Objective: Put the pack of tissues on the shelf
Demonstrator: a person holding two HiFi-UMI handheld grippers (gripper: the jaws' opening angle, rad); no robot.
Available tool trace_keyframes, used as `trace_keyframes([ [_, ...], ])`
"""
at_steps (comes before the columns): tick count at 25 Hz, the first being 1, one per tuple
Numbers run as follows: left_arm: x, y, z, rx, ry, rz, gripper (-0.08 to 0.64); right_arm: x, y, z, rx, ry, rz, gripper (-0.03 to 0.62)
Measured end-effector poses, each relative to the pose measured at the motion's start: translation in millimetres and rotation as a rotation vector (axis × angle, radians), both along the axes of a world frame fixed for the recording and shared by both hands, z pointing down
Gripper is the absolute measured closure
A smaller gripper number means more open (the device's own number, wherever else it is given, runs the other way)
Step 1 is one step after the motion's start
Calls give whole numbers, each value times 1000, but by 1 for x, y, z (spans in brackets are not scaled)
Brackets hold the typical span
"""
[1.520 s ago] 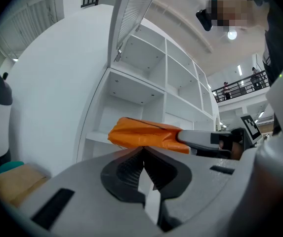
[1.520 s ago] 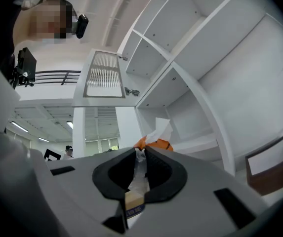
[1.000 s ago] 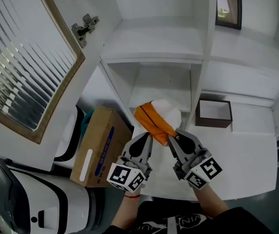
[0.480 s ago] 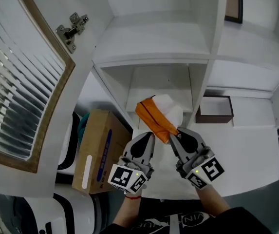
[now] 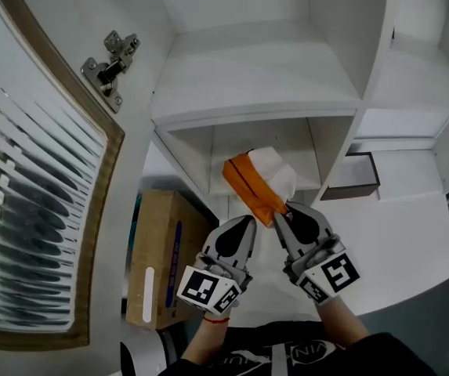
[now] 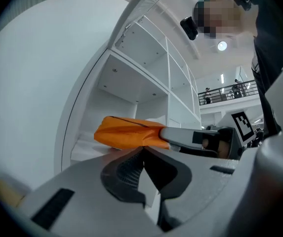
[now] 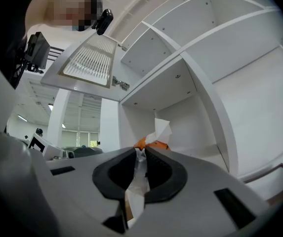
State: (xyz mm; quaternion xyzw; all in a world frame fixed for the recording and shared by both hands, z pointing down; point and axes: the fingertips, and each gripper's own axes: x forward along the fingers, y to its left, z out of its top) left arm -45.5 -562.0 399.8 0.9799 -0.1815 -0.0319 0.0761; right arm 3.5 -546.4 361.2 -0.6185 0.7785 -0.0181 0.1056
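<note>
White shelf (image 5: pixel 255 69) backdrop, soft orange-and-white pack of tissues (image 5: pixel 258 183)

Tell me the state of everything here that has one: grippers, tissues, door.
pack of tissues: held by its wrapper end at the shelf opening, not set down.
right gripper: shut on the pack of tissues.
left gripper: shut, empty.
cabinet door: swung open.
</note>
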Motion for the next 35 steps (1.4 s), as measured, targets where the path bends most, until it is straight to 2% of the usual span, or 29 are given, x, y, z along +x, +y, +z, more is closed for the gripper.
trace_keyframes([
  [14,5,-5,3,39,-34,95,552,1,-40,2,-29,74,121,568],
  [20,12,-7,5,50,-48,98,552,-1,-50,7,-37,96,137,568],
  [28,17,-12,2,53,-36,88,552,-4,-52,12,-54,36,95,566],
  [35,19,-8,1,55,-31,89,552,0,-45,7,-31,-35,37,526],
])
